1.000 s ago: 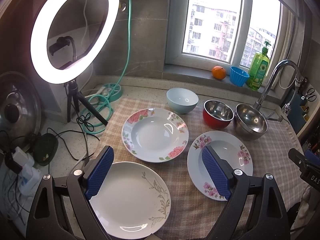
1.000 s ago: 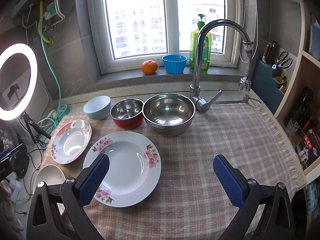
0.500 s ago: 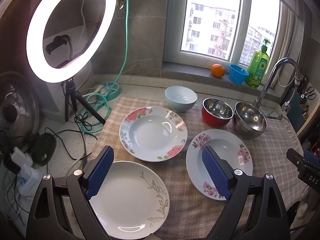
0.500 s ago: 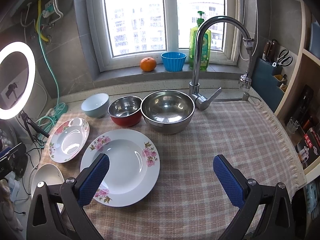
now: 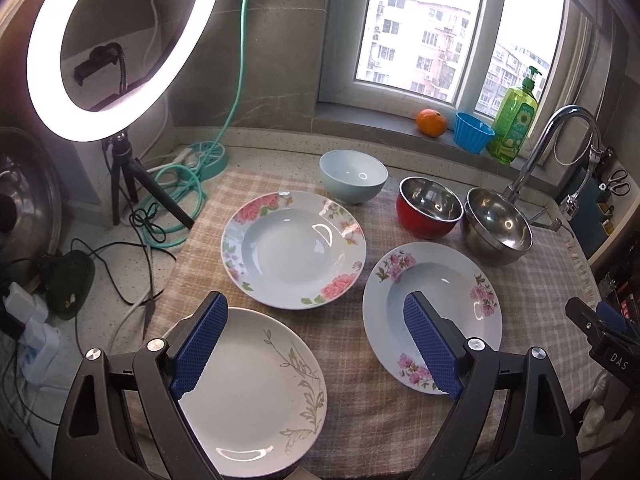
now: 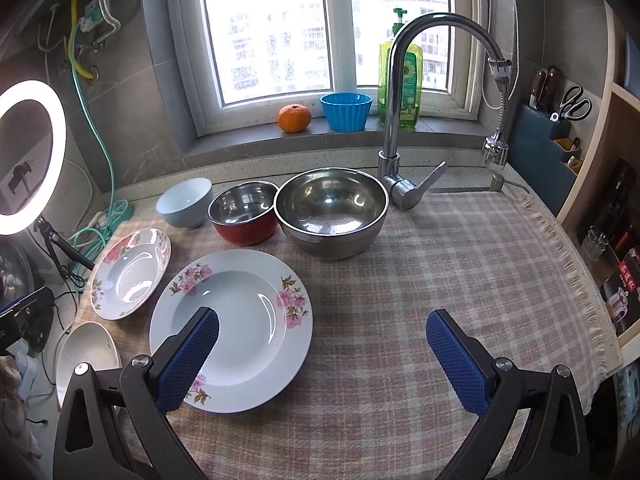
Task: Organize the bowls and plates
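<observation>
Covering the counter, checked cloth [image 6: 440, 280]; three plates lower left: white plate [image 5: 256, 396], rose plate [image 5: 294, 248], pink-flower plate [image 6: 240, 320]; bowls in a row at centre: steel bowl [image 6: 332, 212], red bowl [image 6: 244, 216], blue bowl [image 6: 186, 202]; left gripper [image 5: 316, 340] and right gripper [image 6: 322, 354] both spread wide, holding nothing

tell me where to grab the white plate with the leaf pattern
Take the white plate by its near-left rim, where it juts past the checked cloth. It lies flat with a thin edge, so the open left claw should probably come in low, one finger under, one over.
</observation>
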The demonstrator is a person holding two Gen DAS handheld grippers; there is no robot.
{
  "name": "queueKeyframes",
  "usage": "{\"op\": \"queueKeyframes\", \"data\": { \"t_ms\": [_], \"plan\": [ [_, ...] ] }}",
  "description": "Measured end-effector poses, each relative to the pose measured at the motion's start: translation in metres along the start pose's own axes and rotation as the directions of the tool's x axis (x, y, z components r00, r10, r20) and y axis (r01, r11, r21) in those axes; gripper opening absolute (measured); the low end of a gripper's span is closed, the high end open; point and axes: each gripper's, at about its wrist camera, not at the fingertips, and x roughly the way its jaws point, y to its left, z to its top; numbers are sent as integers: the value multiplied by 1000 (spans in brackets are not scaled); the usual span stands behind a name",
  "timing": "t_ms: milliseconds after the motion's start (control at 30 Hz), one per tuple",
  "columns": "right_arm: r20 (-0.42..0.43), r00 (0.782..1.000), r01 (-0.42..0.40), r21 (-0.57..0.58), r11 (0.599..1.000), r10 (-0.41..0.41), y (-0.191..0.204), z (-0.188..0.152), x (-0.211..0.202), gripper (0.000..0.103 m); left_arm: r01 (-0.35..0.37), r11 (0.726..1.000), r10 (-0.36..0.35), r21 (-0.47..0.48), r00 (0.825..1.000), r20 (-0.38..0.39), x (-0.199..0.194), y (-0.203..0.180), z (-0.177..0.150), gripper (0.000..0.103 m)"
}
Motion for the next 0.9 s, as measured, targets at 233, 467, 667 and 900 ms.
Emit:
{"op": "queueKeyframes", "data": {
  "t_ms": [233,467,667,900],
  "plan": [
    [-54,996,-68,38,997,70,-14,-3,20,84,58,998,-59,-22,997,-57,16,-6,-3,82],
    [-154,973,-160,109,981,175,-27,-7,51,61,120,991,-126,-51,982,-142,38,-12,-9,57],
    [-229,945,-211,120,970,234,-28,-11,75,59,151,985,-165,-84,967,-194,54,-17,-12,48],
    [-289,906,-271,164,949,309,-32,-16,102,43,188,974,-215,-125,940,-265,77,-24,-14,38]
  ]
}}
